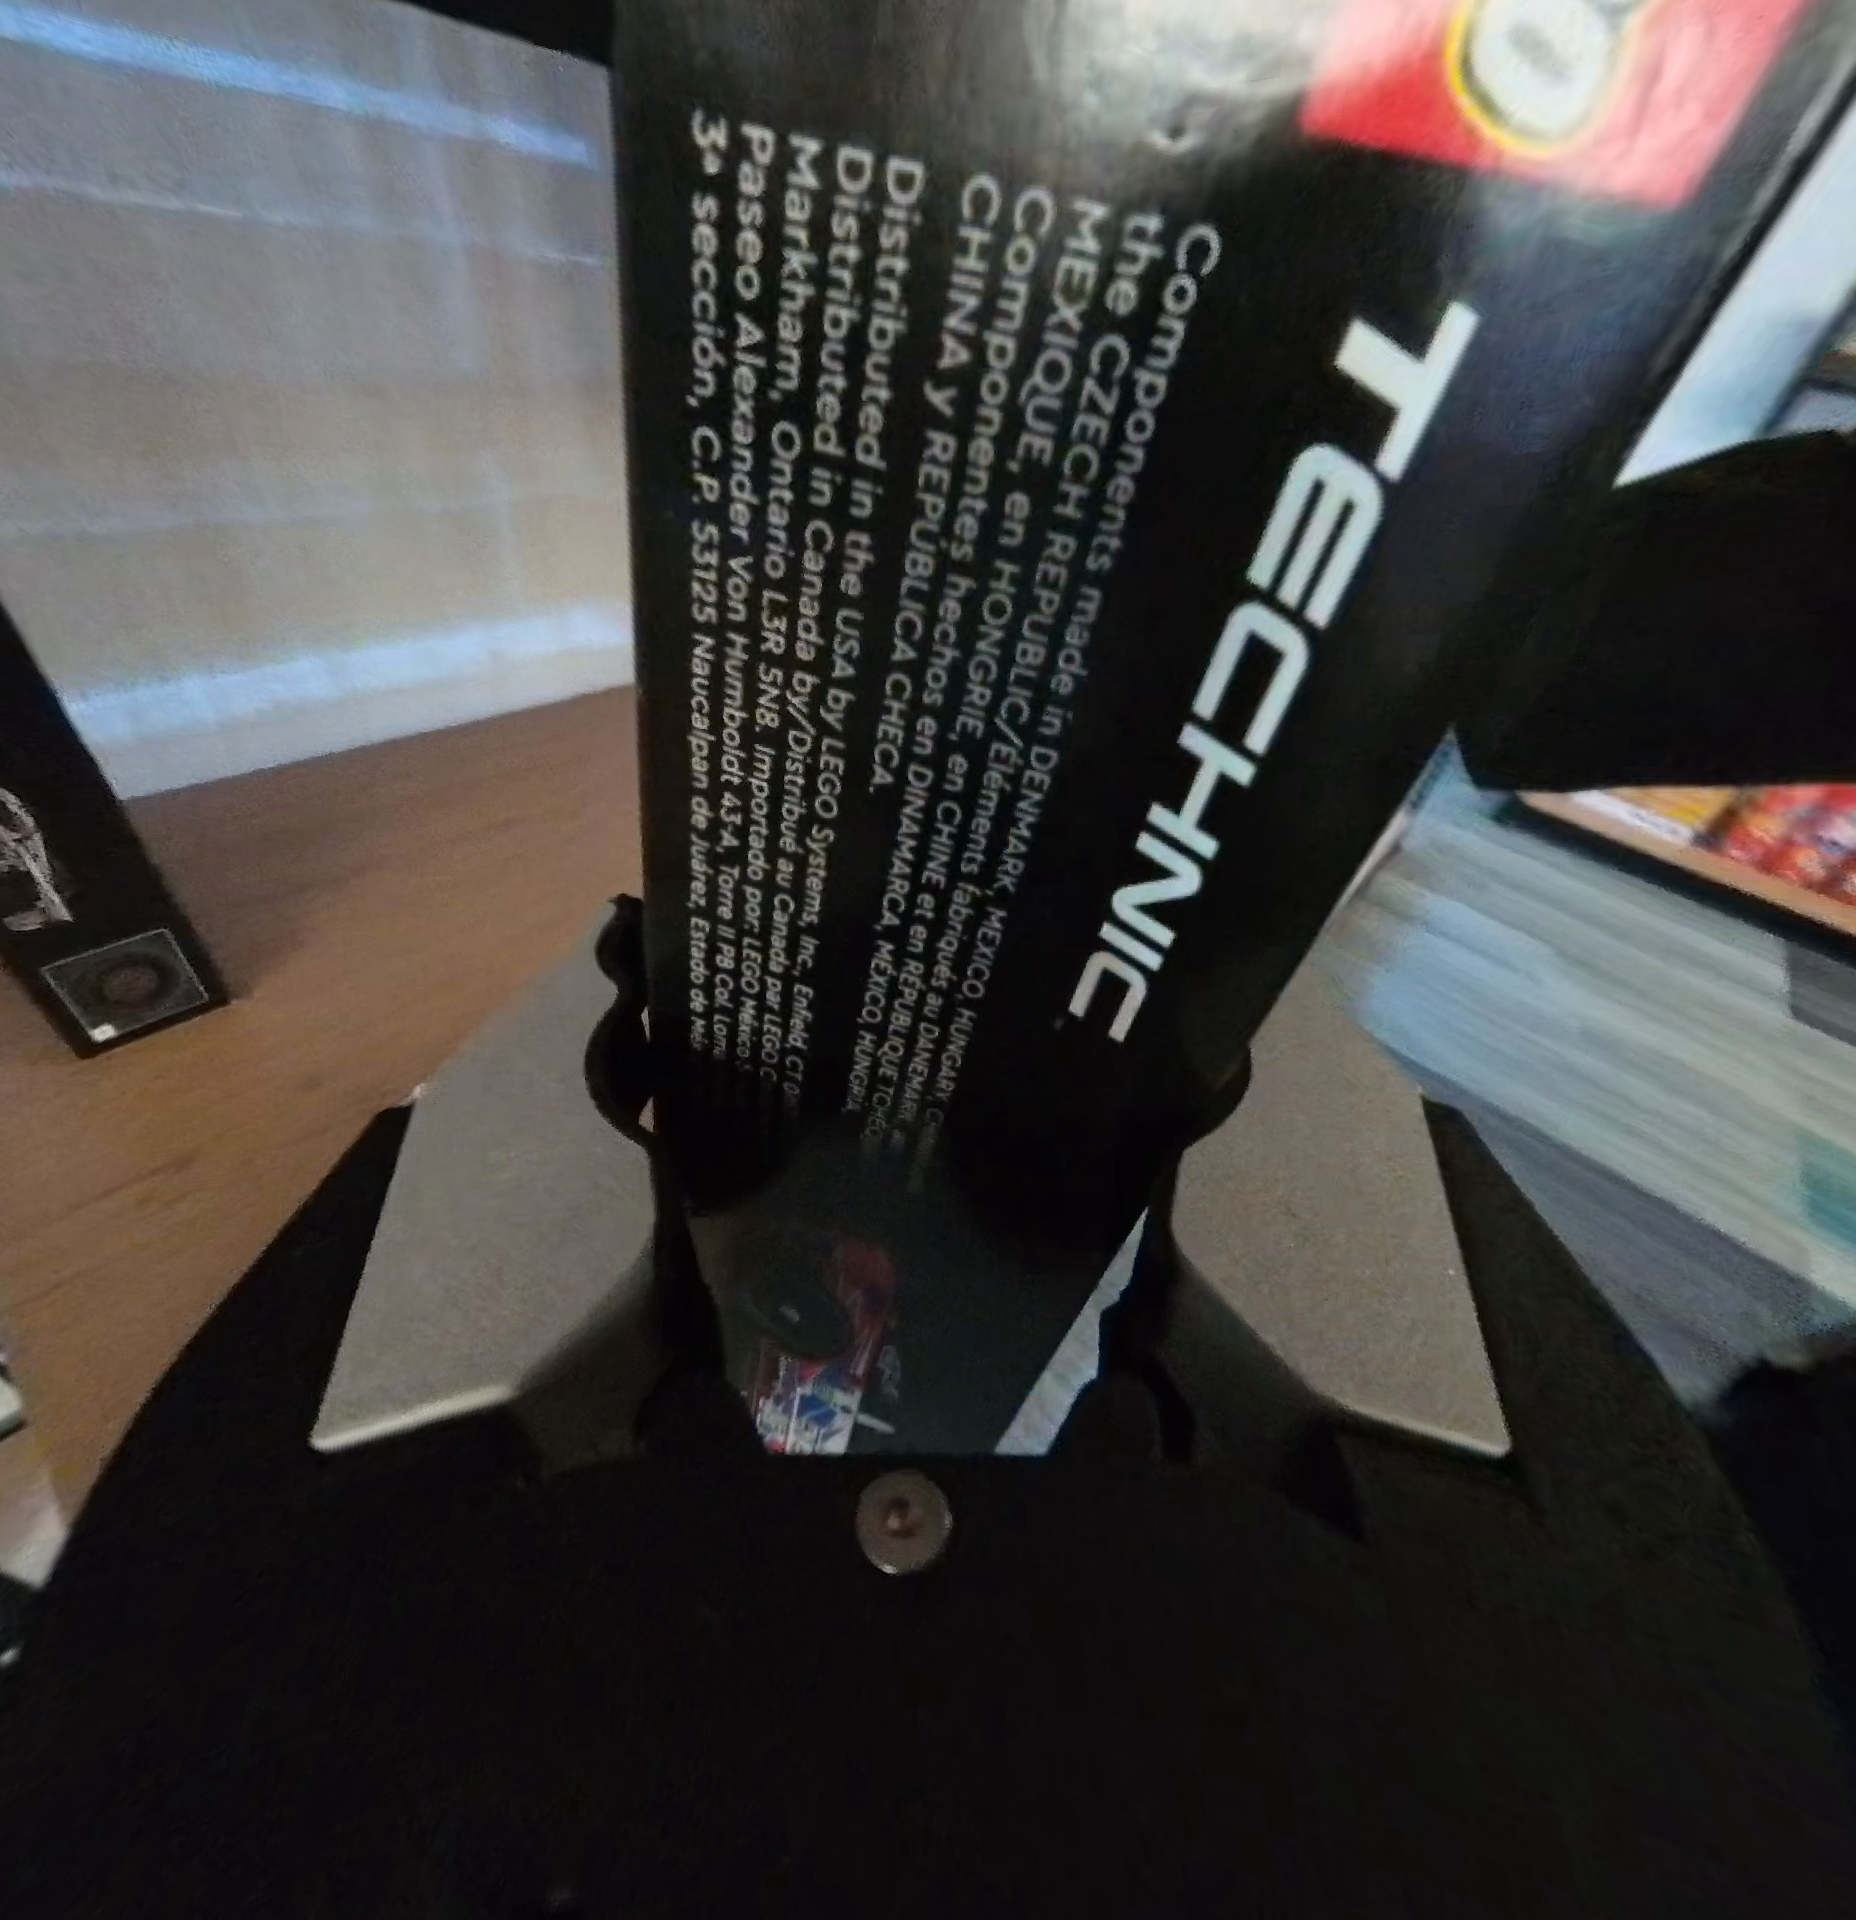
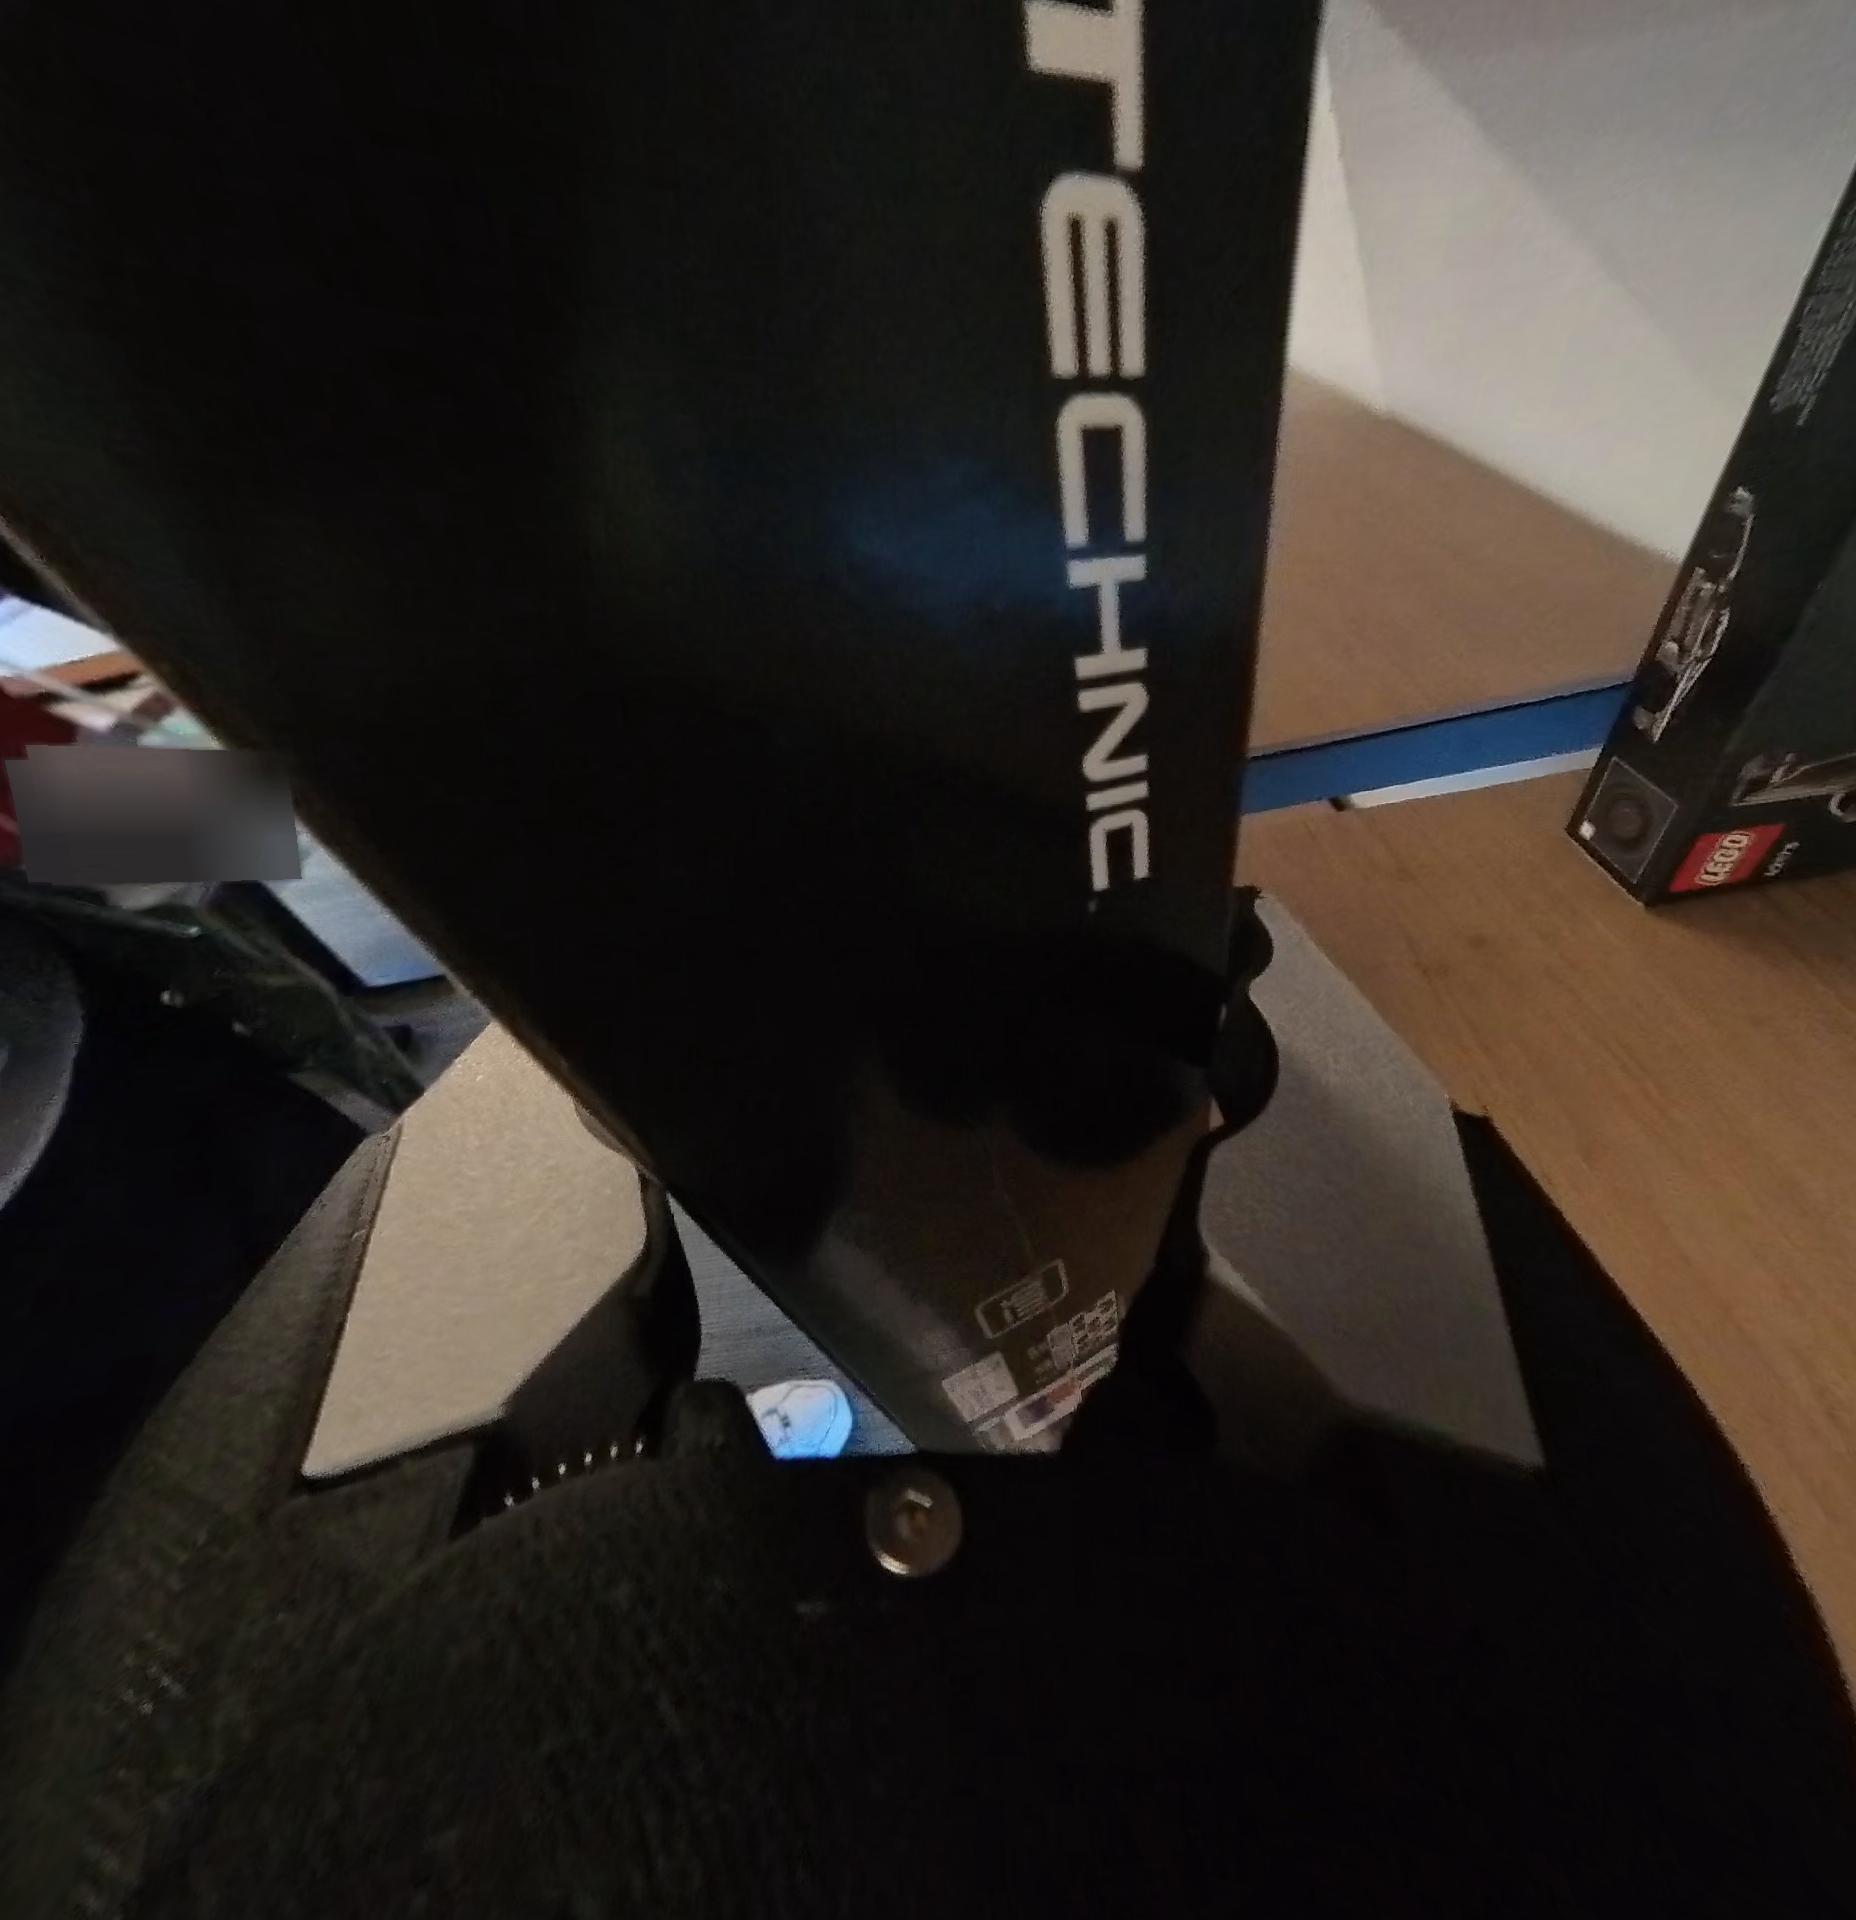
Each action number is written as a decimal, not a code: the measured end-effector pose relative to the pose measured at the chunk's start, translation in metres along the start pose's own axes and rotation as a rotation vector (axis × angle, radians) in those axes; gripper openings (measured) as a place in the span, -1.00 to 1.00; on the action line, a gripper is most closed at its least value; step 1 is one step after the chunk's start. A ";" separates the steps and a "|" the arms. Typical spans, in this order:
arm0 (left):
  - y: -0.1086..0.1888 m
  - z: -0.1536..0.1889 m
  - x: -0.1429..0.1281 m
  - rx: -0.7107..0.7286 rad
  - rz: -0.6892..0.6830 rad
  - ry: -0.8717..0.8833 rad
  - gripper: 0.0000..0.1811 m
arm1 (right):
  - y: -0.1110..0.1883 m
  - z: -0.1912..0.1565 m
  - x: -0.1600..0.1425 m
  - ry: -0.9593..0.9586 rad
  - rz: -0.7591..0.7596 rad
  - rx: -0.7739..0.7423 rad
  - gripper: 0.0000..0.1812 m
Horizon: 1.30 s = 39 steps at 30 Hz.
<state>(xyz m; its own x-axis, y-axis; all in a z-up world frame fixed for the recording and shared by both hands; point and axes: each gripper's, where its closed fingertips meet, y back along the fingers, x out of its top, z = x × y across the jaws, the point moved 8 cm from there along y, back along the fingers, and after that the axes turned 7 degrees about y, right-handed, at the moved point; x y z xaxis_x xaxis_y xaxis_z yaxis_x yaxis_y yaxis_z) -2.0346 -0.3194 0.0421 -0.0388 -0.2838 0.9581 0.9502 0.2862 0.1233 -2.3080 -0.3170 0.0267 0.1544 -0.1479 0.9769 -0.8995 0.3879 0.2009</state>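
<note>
Both grippers' fingers [image 1: 617, 1023] around black box [image 1: 1007, 540]

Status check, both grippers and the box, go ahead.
Left gripper shut on black toy box. Right gripper shut on same box, opposite end. Second black box standing apart on wooden table, not in the way.

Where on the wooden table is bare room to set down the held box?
Bare wood lies between the large black printed cardboard box and the smaller black box standing on the wooden table. Crowded: the shelves beyond the table edge.
</note>
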 end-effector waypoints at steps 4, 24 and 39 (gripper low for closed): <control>-0.035 -0.002 -0.003 0.092 0.009 0.016 0.15 | 0.011 0.045 -0.015 -0.014 0.026 0.085 0.22; -0.117 0.009 -0.021 0.503 0.200 0.059 0.16 | 0.055 0.157 -0.057 -0.126 -0.132 -0.211 0.58; -0.031 0.060 -0.028 0.429 0.159 0.051 0.03 | -0.014 -0.083 0.017 -0.148 0.137 -0.891 0.62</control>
<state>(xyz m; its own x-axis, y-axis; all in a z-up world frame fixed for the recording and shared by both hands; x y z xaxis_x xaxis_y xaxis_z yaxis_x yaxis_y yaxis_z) -2.0812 -0.2650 0.0270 0.1222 -0.2472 0.9612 0.7292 0.6794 0.0820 -2.2590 -0.2498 0.0463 -0.0393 -0.1401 0.9894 -0.2478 0.9606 0.1262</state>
